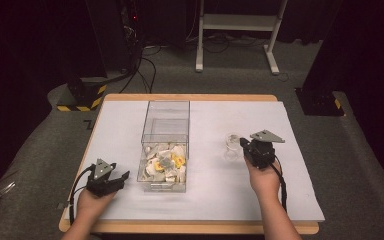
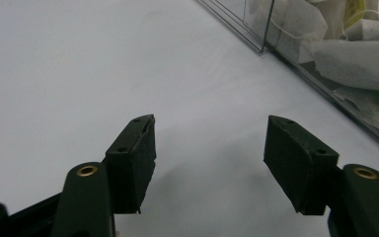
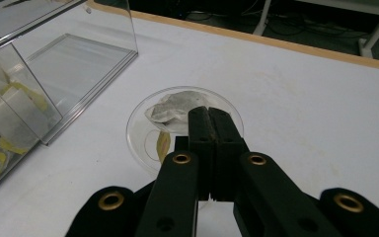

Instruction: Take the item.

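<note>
Overhead light falls evenly on the white table (image 1: 215, 200); the surrounding room stays dark. Soft shadows lie beneath the left gripper (image 2: 209, 163). The clear box (image 3: 86, 59) shows faint glare. Near jaws in both gripper views are slightly blurred, all frames mildly grainy.

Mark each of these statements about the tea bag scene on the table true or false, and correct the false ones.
1. The left hand-held gripper has its jaws apart with nothing between them. True.
2. The right hand-held gripper stands wide open. False: its jaws are shut together over the round clear glass dish.
3. A white tea bag lies in that dish. True.
4. The clear rectangular plastic box is full at both ends. False: the white and yellow tea bags fill the near compartment; the far one looks bare.
5. The left hand-held gripper touches the box. False: it rests apart, beside the box on the white table cover.
</note>
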Demonstrator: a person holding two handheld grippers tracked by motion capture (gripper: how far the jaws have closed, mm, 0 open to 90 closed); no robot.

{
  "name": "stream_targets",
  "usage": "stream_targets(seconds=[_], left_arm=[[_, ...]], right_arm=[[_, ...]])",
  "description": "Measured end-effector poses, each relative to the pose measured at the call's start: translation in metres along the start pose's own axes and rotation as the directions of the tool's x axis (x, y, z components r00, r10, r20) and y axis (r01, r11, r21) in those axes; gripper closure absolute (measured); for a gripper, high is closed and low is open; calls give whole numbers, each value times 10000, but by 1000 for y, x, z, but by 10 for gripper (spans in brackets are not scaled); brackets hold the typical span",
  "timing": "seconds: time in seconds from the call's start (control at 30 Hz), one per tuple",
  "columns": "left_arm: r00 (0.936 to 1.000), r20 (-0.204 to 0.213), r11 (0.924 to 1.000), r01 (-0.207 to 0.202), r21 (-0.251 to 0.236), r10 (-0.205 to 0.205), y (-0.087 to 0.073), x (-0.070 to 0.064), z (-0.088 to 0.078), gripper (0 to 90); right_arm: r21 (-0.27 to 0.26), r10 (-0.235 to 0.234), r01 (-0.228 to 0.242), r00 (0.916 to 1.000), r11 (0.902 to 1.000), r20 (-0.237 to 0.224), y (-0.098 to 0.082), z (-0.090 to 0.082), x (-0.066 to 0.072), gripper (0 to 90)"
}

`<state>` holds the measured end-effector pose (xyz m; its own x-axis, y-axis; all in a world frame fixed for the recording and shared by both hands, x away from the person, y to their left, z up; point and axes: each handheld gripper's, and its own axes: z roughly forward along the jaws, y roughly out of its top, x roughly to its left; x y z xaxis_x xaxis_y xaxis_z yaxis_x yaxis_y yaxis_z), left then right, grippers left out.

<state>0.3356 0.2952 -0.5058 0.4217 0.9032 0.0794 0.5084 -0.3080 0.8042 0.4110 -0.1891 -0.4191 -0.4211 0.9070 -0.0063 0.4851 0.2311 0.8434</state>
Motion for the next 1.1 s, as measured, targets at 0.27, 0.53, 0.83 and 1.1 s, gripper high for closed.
stream_targets(seconds=[0.27,0.53,0.83,1.1], left_arm=[[10000,-26,10000,44,-33,-44,0,0,0,371],[10000,-24,10000,61,-62,-61,0,0,0,371],[9999,3,9998,115,-141,-115,-1,0,-1,368],[9995,301,9991,108,-406,-96,-1,1,-5,326]], right_arm=[[-204,180,-183,9998,9996,-126,4,-1,0,818],[-640,314,-324,9994,9974,-165,5,-18,2,616],[-1062,525,-512,9986,9930,91,-7,-31,9,260],[-912,493,-462,9983,9948,320,-30,-31,15,93]])
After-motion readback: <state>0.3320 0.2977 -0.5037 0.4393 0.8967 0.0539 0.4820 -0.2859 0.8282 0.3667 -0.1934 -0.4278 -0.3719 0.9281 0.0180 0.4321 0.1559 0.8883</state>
